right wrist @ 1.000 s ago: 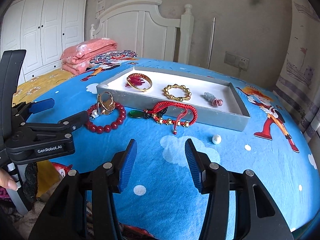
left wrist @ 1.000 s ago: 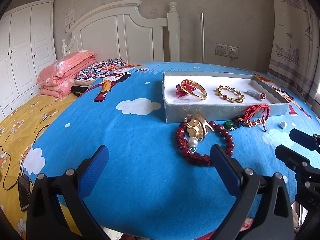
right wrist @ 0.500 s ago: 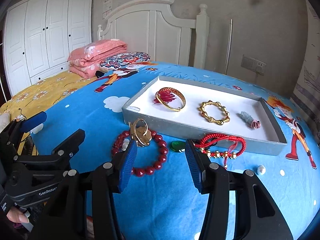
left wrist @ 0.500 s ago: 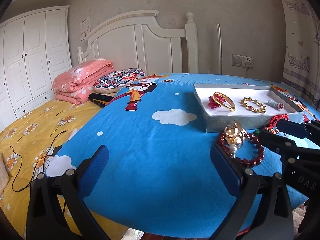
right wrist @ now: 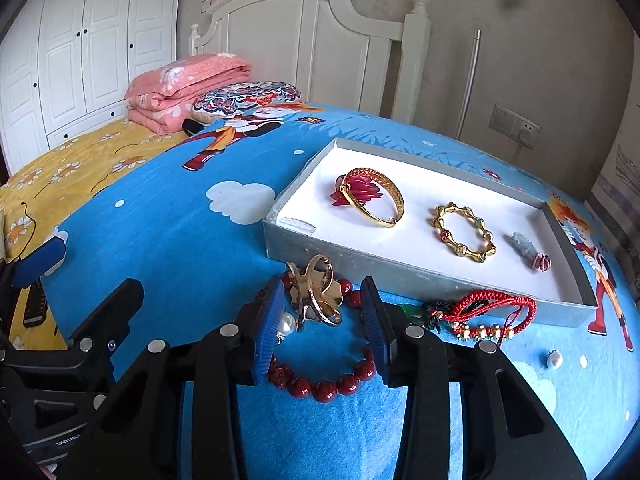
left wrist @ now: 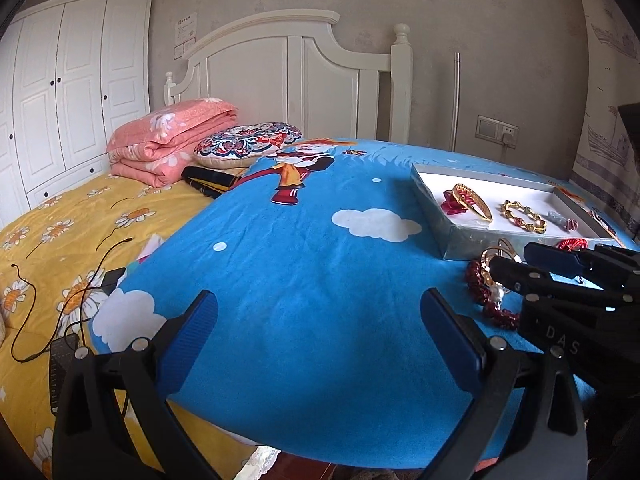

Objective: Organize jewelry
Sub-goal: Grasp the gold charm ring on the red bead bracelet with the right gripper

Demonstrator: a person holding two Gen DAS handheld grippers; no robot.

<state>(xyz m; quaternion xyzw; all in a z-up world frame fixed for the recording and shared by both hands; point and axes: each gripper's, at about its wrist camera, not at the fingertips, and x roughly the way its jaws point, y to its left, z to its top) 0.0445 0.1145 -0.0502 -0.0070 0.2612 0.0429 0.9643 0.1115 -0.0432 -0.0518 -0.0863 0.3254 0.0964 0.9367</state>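
A grey tray [right wrist: 420, 276] [left wrist: 430, 200] on the blue bedspread holds a gold bangle [right wrist: 376, 200], a gold bead bracelet [right wrist: 464, 234] and a small grey charm [right wrist: 524, 246]. In front of it lie a dark red bead bracelet [right wrist: 324, 386] with a gold clover piece [right wrist: 316, 296] and a pearl, a red cord bracelet [right wrist: 492, 308] and a loose pearl [right wrist: 554, 359]. My right gripper [right wrist: 320, 320] is open, its pads either side of the clover piece. My left gripper [left wrist: 320, 330] is open and empty over bare bedspread, left of the jewelry.
A pink folded quilt [left wrist: 172, 140] and a patterned cushion [left wrist: 248, 144] lie near the white headboard. A yellow flowered sheet with black cables [left wrist: 60, 312] lies to the left. The bedspread's front edge drops off below both grippers.
My right gripper has moved forward and left until its fingers straddle the clover piece on the red bead bracelet. My left gripper has swung left, away from the jewelry.
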